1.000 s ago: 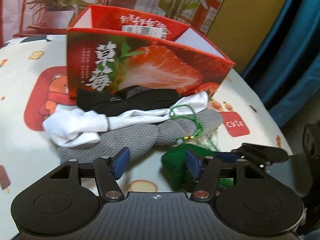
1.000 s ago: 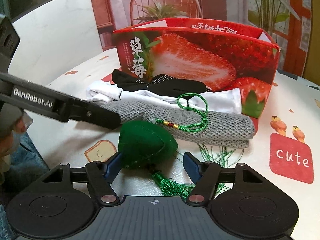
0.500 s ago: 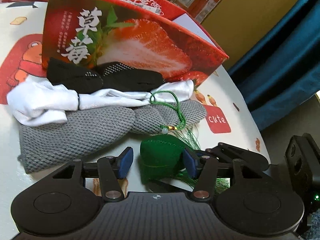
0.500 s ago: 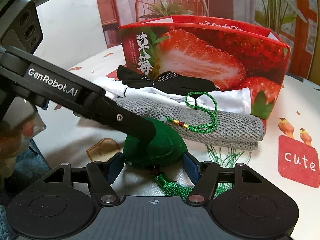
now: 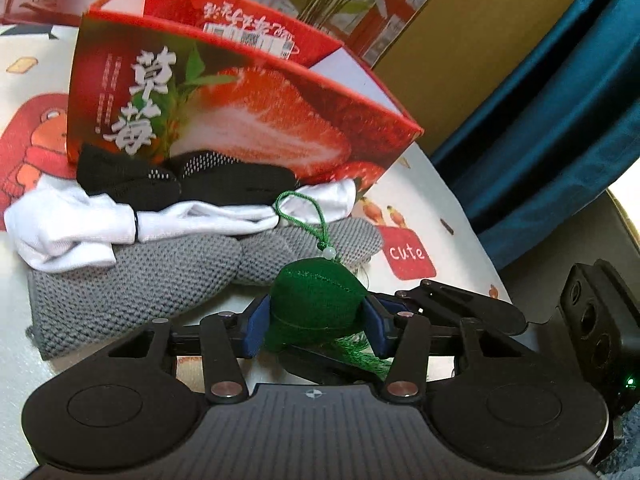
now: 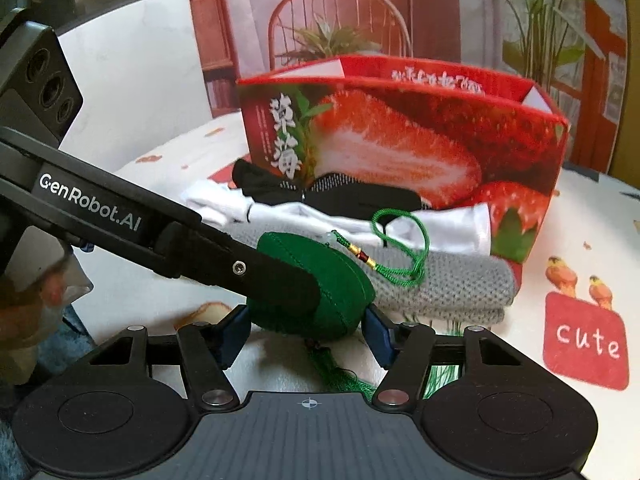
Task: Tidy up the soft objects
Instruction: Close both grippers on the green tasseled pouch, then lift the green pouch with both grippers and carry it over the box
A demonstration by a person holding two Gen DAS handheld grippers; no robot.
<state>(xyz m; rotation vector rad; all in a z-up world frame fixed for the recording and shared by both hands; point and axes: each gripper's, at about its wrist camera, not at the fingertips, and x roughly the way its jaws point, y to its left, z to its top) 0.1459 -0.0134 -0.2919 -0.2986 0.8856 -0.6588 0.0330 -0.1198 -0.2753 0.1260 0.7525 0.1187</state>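
Observation:
A green stuffed sachet [image 5: 316, 300] with a green cord loop and tassel sits between the blue pads of my left gripper [image 5: 316, 324], which is shut on it. In the right wrist view the same sachet [image 6: 344, 280] also lies between the pads of my right gripper [image 6: 308, 336], which touch its sides; the left gripper's finger [image 6: 256, 276] crosses over it. Behind lie a grey knitted cloth [image 5: 140, 276], a white cloth [image 5: 80, 224] and a black cloth [image 5: 192, 184], in front of a red strawberry box [image 5: 240, 120].
The table has a white cartoon-print cover [image 6: 584, 340] with a red "cute" patch. A blue curtain [image 5: 560, 120] hangs at the right past the table edge. A chair and potted plants stand behind the box [image 6: 400, 132].
My left gripper moved right onto the green sachet and closed on it. The right gripper's pads have drawn in to the sachet's sides. The sachet's cord has shifted.

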